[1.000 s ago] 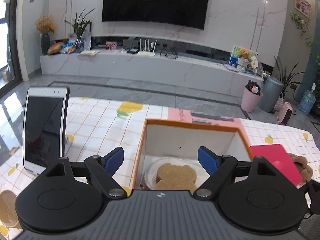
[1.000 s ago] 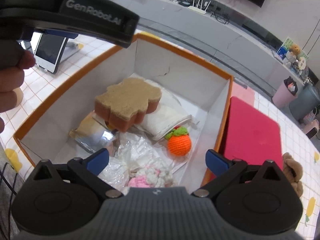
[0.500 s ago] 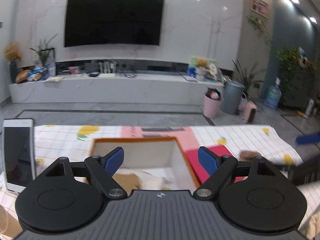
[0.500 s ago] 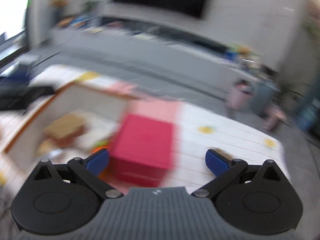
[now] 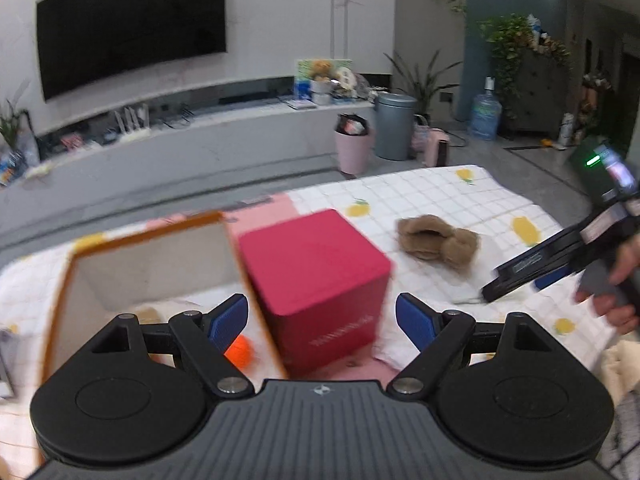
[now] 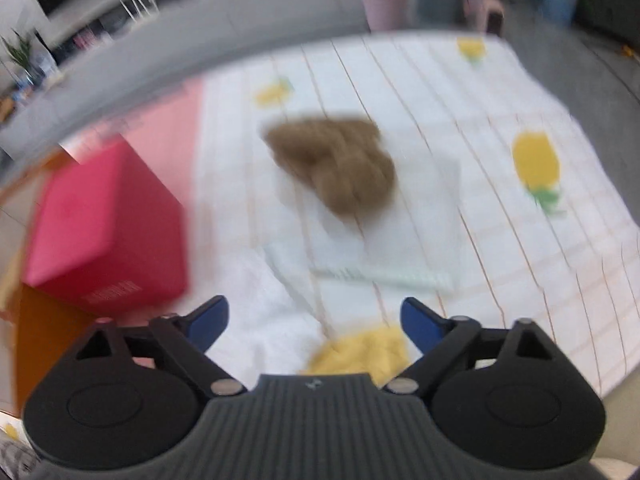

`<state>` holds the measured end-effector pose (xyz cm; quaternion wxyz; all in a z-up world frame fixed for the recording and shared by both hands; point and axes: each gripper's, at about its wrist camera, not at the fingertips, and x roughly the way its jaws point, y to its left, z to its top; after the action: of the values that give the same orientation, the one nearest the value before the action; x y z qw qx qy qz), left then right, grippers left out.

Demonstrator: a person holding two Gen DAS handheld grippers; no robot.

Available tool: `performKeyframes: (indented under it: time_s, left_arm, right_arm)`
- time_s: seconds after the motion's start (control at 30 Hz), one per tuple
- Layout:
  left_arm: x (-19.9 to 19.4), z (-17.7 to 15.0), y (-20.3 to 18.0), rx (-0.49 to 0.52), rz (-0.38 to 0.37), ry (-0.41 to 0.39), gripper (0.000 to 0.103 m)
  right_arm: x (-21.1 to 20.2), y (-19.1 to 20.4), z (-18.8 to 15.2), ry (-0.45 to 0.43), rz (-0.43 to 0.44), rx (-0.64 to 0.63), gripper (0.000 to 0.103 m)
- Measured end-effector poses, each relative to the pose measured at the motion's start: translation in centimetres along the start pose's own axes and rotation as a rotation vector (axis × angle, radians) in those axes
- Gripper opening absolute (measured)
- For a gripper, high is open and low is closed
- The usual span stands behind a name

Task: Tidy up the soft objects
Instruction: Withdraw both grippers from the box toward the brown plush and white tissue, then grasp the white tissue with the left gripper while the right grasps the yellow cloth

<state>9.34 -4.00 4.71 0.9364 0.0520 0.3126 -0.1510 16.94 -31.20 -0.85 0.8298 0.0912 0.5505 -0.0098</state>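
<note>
Reaching: you now aim your right gripper (image 6: 314, 322) at the brown plush toy (image 6: 336, 166), which lies loose on the lemon-print tablecloth (image 6: 500, 120), well apart from the orange-rimmed box (image 5: 148, 256).
Toy's spot: right of the red cube (image 5: 316, 280) — outside the box, so likely next to be gathered.
Right claw: fingers spread wide, holding nothing, probably set to straddle the toy.
Left claw: your left gripper (image 5: 322, 318) is also spread and empty, hovering over the box edge and cube.
Nearby: a yellow soft item (image 6: 360, 350) and white cloth (image 6: 264, 312) lie just under your right fingers.
Change: a second ago your right gripper looked down into the box — it has swung right, and the view is blurred.
</note>
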Motion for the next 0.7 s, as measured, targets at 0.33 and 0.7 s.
performKeyframes:
  time_s: [0.33, 0.7]
  left_arm:
    - [1.6, -1.6, -1.3, 0.035, -0.057, 0.081, 0.098]
    - [1.7, -2.1, -2.4, 0.125, -0.063, 0.099, 0.098]
  right_arm:
    - [4.7, 0.9, -1.4, 0.227, -0.083, -0.104, 0.083]
    - [5.2, 1.5, -1.6, 0.252, -0.02, -0.137, 0.023]
